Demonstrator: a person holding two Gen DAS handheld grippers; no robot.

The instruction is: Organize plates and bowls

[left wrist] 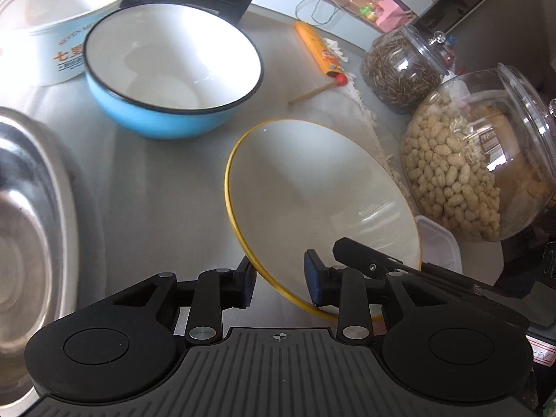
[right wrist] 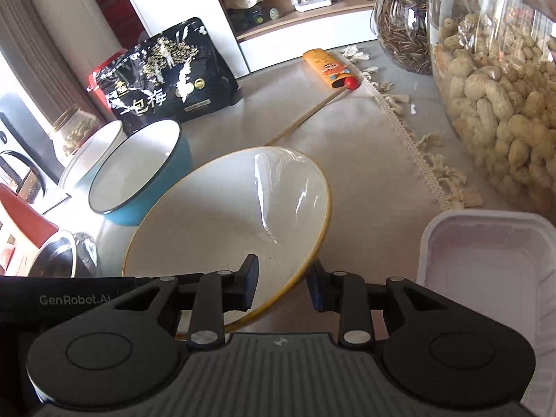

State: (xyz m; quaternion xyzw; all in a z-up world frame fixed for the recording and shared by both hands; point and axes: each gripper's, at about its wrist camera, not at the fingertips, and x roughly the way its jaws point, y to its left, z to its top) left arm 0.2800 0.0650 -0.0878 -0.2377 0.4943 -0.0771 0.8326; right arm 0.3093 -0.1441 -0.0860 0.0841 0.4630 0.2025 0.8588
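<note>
The yellow-rimmed bowl tilts on the table near the blue bowl, its rim between the parted pads of both the left gripper and right gripper. Only the left view shows a steel basin; only the right shows the whole white plastic tray.

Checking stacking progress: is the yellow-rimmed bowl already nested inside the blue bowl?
No, the yellow-rimmed bowl sits tilted on the table, beside the blue bowl, which is empty.

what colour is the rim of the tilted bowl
Yellow, around a white bowl; the left wrist view shows it best.
</note>
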